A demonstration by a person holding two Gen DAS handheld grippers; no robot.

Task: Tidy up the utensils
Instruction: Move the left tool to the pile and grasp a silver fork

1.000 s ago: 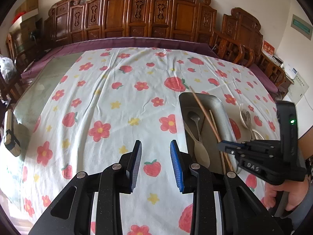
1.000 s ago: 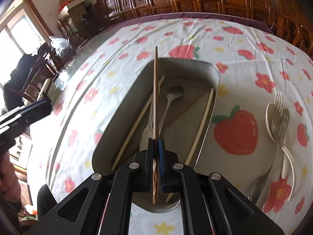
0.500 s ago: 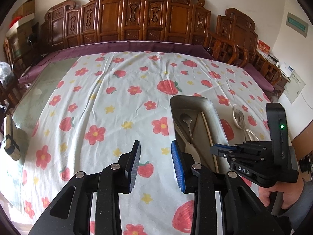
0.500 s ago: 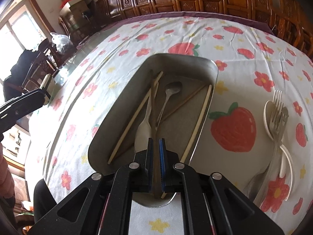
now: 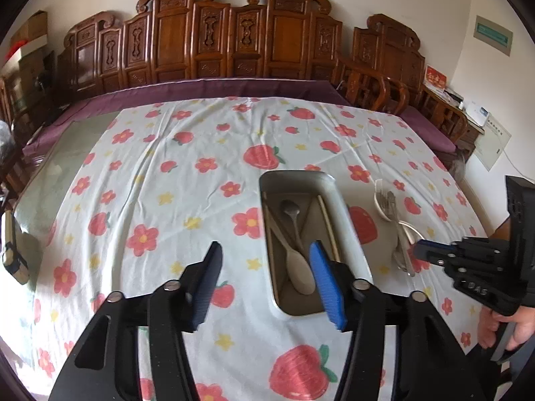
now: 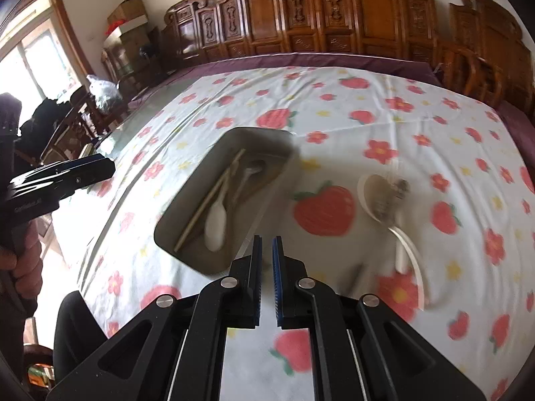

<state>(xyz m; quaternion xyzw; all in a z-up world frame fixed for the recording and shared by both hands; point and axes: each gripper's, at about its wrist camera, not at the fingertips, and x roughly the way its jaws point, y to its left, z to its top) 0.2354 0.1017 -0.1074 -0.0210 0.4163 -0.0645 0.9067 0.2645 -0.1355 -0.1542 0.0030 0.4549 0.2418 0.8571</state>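
Right gripper (image 6: 266, 250), jaws nearly together with nothing between them, hangs above the cloth between the metal tray (image 6: 267, 214) and the loose utensils. Left gripper (image 5: 264, 267), jaws just widened and empty, hovers over the tablecloth (image 5: 160, 173) at the tray's (image 5: 337, 207) near left corner. The remaining pile, a fork (image 5: 389, 200) lying over a white spoon (image 5: 381, 205), lies on the cloth right of the tray, ahead and to the right of the right gripper's tips. Its long axis runs roughly parallel to the tray's, heads pointing away, handles toward the person. Judged nearer: the right gripper. The tray already holds 2 spoons and several chopsticks (image 5: 329, 227), all lengthwise.
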